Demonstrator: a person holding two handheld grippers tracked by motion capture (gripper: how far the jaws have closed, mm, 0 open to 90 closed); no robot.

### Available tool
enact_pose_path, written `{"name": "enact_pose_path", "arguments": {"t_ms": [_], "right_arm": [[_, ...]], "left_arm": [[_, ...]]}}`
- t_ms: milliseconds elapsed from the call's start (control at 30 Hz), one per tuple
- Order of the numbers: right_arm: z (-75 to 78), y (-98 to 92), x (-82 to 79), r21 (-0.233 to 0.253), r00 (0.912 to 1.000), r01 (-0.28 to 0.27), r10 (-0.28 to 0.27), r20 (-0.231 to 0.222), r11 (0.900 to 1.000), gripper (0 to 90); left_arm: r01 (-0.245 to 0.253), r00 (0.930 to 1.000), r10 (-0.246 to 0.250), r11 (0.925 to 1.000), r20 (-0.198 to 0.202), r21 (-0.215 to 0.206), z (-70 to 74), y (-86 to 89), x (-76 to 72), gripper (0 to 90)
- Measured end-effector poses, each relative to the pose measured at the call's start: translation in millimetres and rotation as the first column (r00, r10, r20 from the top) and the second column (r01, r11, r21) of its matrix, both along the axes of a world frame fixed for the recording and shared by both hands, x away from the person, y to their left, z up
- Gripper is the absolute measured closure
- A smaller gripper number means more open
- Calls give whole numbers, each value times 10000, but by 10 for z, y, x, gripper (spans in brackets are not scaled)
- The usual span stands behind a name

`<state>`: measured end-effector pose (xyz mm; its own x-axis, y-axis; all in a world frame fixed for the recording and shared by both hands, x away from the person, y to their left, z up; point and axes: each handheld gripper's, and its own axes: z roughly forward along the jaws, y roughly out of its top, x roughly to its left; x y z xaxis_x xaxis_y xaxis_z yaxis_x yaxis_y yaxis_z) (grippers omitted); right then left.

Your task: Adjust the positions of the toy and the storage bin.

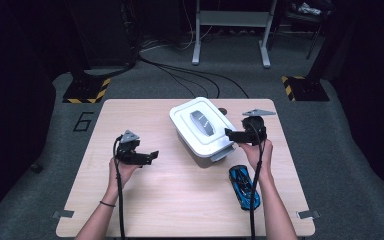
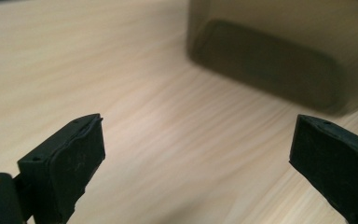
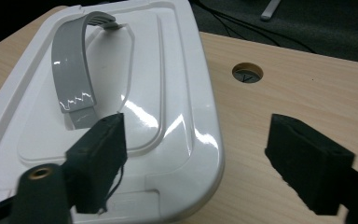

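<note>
Forearms enter bottom of high view. Blue toy car (image 1: 244, 186) lower right. Right gripper (image 1: 236, 134) jaws spread, empty, over near edge of white box (image 1: 202, 129) at table centre. Left gripper (image 1: 149, 157) likewise released, left of box. Box: rigid glossy plastic, probably light, slippery; grey handle (image 3: 72, 72) on lid looks best hold.

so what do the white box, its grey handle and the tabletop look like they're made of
The white box looks like glossy moulded plastic: bright glare streaks run along its lid. The grey handle seems to be a smooth plastic strap, shiny too, ribbed at its far end. The tabletop shows pale wood grain with a matte finish; whether it is solid wood or laminate cannot be told.
</note>
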<state>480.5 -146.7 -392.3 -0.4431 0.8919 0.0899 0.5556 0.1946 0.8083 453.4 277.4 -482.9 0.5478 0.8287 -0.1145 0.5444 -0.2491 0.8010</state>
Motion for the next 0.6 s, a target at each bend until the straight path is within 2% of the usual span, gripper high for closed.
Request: {"name": "enact_pose_path", "arguments": {"t_ms": [133, 300, 333, 400, 467, 533, 600], "right_arm": [[22, 72, 0, -198, 9997, -224, 224, -47, 9996, 129], [74, 194, -5, -363, 9988, -487, 486, -14, 9982, 72], [82, 210, -7, -421, 9984, -571, 570, -29, 9975, 59], [95, 254, -4, -522, 9976, -699, 698, -21, 9962, 44], [111, 293, -3, -652, 9969, -790, 791, -12, 9947, 22], [132, 326, 6, -718, 9959, -898, 901, 10, 9934, 11], [158, 364, 16, -738, 9955, -934, 942, 77, 9929, 6]], "left_arm": [[-415, 9968, 419, 9991, -676, 86, -235, 193, -74, 2], [-666, 9946, 679, 9976, -785, 190, -396, 274, -110, 2], [-526, 9932, 544, 9984, -1026, 205, -406, 284, -101, 2], [-468, 9925, 490, 9987, -1117, 222, -436, 294, -89, 2], [-647, 9935, 659, 9978, -923, 160, -454, 296, -101, 0], [-673, 9948, 694, 9973, -749, 302, -467, 289, -124, 4], [-571, 9950, 619, 9965, -785, 617, -461, 287, -138, 5]]}}
